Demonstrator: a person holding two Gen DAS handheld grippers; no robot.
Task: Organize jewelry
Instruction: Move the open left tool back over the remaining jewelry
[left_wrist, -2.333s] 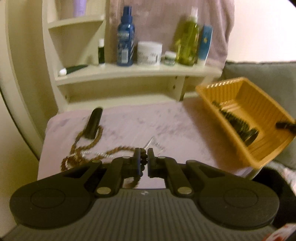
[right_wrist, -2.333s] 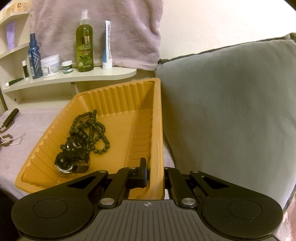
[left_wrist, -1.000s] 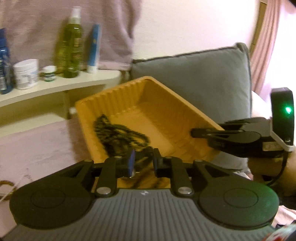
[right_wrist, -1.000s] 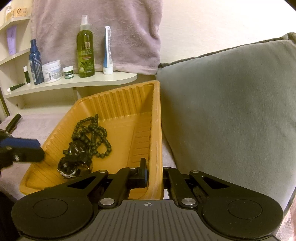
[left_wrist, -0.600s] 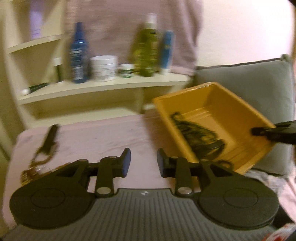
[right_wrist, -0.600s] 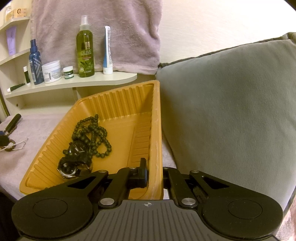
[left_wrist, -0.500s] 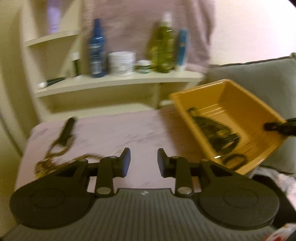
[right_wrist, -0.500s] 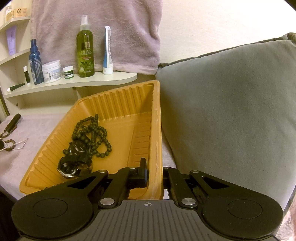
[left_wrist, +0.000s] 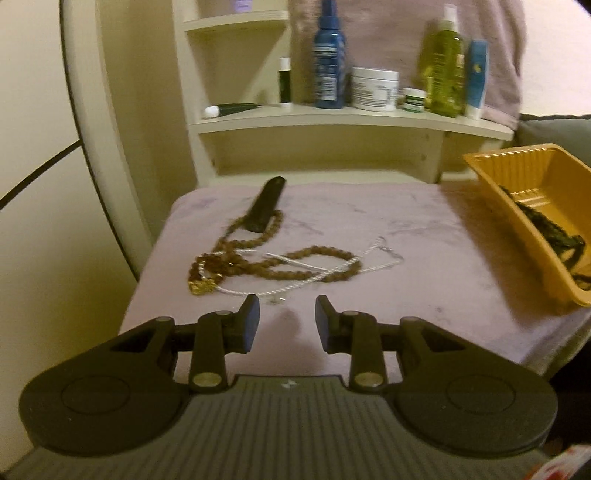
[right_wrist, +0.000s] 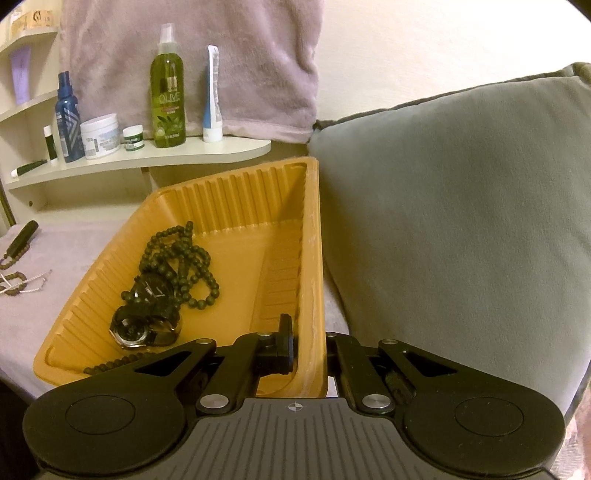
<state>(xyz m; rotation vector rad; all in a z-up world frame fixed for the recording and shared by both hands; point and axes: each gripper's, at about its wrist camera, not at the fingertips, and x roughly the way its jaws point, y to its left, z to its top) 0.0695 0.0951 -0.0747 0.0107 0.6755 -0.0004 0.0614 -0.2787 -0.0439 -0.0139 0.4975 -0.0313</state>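
Lilac-covered table (left_wrist: 424, 236) — bead necklaces (left_wrist: 273, 258), tray (left_wrist: 517, 218)

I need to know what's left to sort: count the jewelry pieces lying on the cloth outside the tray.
2, tangled together: a brown bead necklace mid-cloth, one end under a black case, and a white chain crossing it. A gold bit at their left end may be a pendant; more could hide beneath.
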